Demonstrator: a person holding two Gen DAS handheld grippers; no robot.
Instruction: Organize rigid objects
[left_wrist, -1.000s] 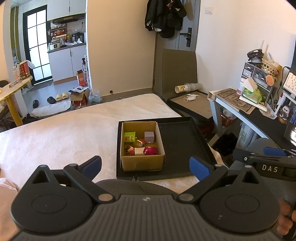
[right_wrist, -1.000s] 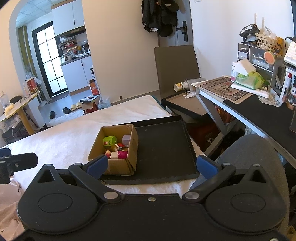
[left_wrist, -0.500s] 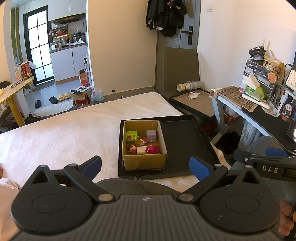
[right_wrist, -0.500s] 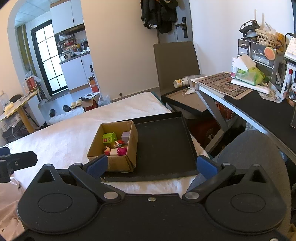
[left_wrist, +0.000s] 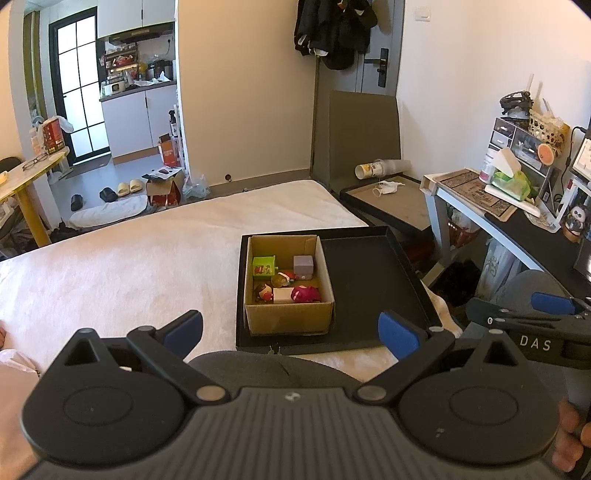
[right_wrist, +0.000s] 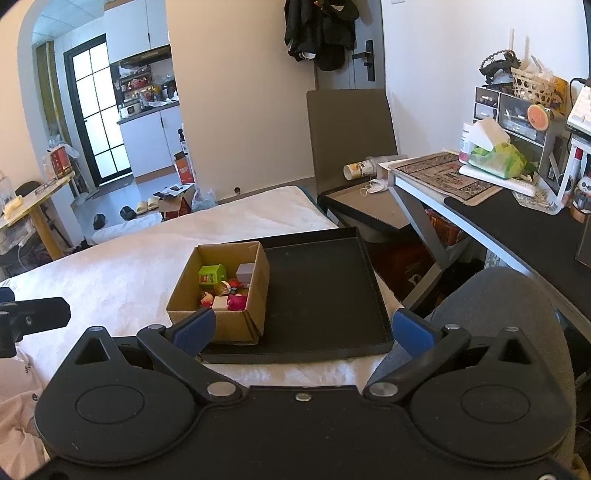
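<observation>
A small cardboard box (left_wrist: 290, 314) (right_wrist: 229, 325) stands in the left half of a flat black tray (left_wrist: 369, 273) (right_wrist: 325, 288) on a bed. Several small toys lie in the box: a green block (left_wrist: 263, 266) (right_wrist: 211, 275), a grey cube (left_wrist: 303, 265) (right_wrist: 245, 272), a magenta figure (left_wrist: 306, 294) (right_wrist: 236, 302) and a white block (left_wrist: 282, 295). My left gripper (left_wrist: 291, 330) is open and empty, held short of the box. My right gripper (right_wrist: 302, 330) is open and empty, short of the tray's near edge; it also shows at the right of the left wrist view (left_wrist: 532, 321).
The bed's white cover (left_wrist: 129, 258) stretches left of the tray. A desk (right_wrist: 498, 214) with clutter stands at the right, with a brown chair (left_wrist: 369, 147) behind the bed. My grey-clad knee (right_wrist: 498, 306) is at the lower right.
Both grippers have pulled back and risen slightly; the box and tray sit a little farther and lower in view. Jaws stay open.
</observation>
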